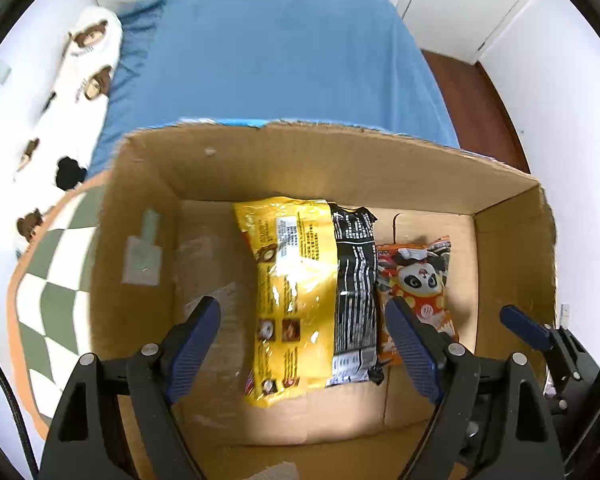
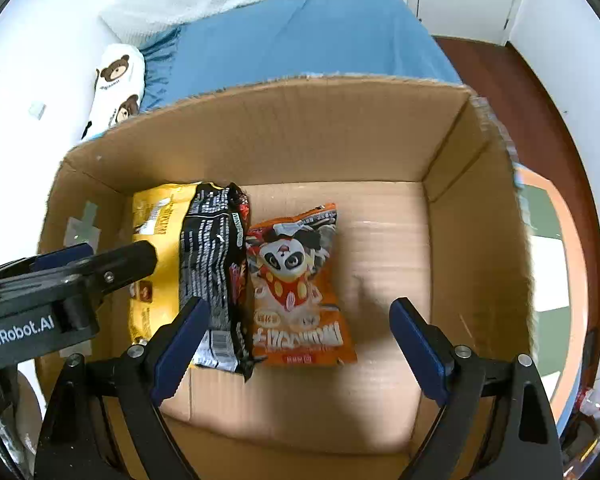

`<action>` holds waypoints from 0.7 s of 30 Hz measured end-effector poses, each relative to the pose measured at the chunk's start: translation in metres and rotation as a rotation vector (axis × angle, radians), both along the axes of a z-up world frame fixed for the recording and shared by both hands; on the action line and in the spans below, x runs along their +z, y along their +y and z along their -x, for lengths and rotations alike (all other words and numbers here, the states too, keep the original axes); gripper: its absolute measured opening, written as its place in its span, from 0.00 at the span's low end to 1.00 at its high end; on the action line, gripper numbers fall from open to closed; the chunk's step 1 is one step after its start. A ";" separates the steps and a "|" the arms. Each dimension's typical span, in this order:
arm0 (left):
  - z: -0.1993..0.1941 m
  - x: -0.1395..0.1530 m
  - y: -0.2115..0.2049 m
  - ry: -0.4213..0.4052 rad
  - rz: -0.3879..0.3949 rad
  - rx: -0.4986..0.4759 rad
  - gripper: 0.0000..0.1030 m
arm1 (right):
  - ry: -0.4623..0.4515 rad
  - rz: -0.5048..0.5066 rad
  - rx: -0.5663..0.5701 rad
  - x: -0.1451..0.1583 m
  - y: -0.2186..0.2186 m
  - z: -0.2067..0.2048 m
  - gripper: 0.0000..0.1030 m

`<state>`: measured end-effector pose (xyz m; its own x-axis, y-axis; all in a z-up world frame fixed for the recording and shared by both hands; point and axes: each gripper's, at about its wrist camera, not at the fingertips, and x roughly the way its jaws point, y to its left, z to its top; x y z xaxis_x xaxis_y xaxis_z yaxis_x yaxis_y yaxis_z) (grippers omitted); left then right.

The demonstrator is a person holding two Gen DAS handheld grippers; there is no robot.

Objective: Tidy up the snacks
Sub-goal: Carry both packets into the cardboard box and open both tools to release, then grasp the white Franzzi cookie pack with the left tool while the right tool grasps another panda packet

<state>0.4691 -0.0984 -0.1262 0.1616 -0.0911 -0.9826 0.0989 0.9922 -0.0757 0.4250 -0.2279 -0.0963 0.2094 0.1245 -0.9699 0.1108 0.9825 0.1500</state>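
An open cardboard box (image 1: 300,160) (image 2: 300,132) holds three snack packets lying side by side on its floor. A yellow packet (image 1: 292,288) (image 2: 156,232) lies at the left, a black packet (image 1: 354,292) (image 2: 212,256) in the middle, and an orange panda packet (image 1: 420,276) (image 2: 296,280) at the right. My left gripper (image 1: 302,304) hangs open above the yellow and black packets and holds nothing. Above the orange packet my right gripper (image 2: 299,304) is open, its pads clear of the packet. The left gripper's body (image 2: 112,260) shows at the left in the right wrist view.
Behind the box is a bed with a blue sheet (image 1: 280,52) and a bear-print pillow (image 1: 88,60). A green-and-white checked rug (image 1: 56,280) (image 2: 548,240) lies under the box. Dark wooden floor (image 1: 472,100) and white cupboard doors (image 1: 480,8) are at the right.
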 end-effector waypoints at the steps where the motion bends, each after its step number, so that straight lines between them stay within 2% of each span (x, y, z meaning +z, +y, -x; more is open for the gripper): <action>1: 0.005 0.005 0.001 -0.017 -0.004 0.000 0.82 | -0.008 0.004 -0.005 0.005 -0.001 0.005 0.91; 11: 0.050 0.056 0.012 -0.162 -0.014 0.004 0.82 | -0.129 0.060 -0.015 0.060 0.000 0.050 0.91; 21: 0.108 0.095 0.017 -0.243 0.019 0.015 0.82 | -0.216 0.081 -0.028 0.106 0.006 0.103 0.91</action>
<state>0.3612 -0.0811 -0.0315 0.3947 -0.1050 -0.9128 0.1022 0.9923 -0.0700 0.3221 -0.2220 0.0096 0.4155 0.0398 -0.9087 0.1117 0.9893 0.0944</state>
